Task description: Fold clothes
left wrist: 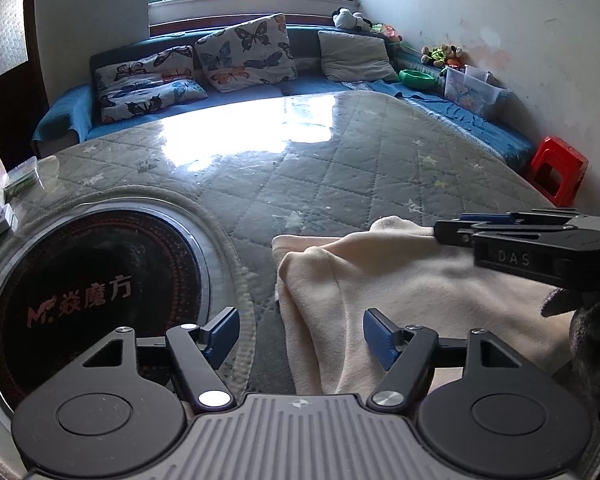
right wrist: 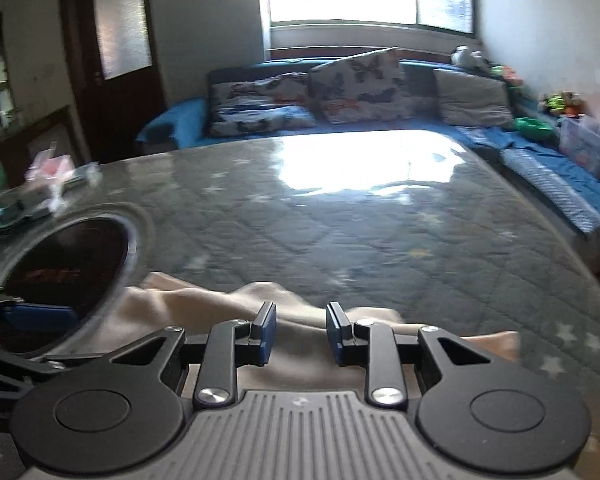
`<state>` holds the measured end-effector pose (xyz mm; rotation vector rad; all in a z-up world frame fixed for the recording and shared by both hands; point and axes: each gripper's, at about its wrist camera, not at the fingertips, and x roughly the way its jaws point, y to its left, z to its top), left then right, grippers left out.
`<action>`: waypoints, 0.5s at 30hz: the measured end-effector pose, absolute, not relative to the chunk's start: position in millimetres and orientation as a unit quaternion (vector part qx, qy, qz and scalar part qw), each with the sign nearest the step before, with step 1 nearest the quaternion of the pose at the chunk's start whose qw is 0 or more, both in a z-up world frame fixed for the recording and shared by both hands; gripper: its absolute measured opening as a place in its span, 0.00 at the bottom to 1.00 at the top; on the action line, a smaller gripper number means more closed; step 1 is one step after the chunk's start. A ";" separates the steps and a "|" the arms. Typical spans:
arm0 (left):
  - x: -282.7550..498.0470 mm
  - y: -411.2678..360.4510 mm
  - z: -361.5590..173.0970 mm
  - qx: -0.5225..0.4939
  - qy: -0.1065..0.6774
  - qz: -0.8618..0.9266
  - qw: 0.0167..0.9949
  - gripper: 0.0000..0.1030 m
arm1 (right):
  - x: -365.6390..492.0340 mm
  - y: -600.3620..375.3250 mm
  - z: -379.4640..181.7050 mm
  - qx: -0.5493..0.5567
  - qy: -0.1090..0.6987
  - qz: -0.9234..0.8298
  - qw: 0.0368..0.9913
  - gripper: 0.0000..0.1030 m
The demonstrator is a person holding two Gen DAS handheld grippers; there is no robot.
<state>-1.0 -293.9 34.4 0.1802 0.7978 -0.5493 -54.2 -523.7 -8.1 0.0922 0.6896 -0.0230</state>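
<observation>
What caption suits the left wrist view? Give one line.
Open left gripper above a cream cloth on the quilted table; right gripper enters from the side.

Cream garment (left wrist: pixel 400 280); grey quilted, star-dotted table cover (left wrist: pixel 340 168)

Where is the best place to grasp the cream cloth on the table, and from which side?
Probably the far-left corner of the cream cloth: it lies flat on the quilted table cover, free of folds. Come from above with open jaws.

The right gripper (right wrist: pixel 301 330) hangs just above the crumpled cream fleece garment (right wrist: pixel 204 304), blue pads parted with nothing pinched. The garment lies on the grey quilted tabletop (right wrist: pixel 340 232), touching the round black inset burner (right wrist: pixel 66 276) (blurred lettering).
</observation>
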 end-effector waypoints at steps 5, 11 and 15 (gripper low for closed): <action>-1.0 -289.1 33.6 0.090 0.383 -0.261 0.881 0.74 | -37.9 -504.4 -16.3 0.028 0.352 0.005 0.936 0.34; -2.6 -285.5 31.6 0.096 0.380 -0.263 0.882 0.80 | -33.5 -494.5 -17.8 0.003 0.351 -0.003 0.936 0.40; -2.5 -282.3 28.7 0.095 0.384 -0.260 0.881 0.80 | -30.6 -491.5 -16.9 -0.006 0.355 0.001 0.935 0.45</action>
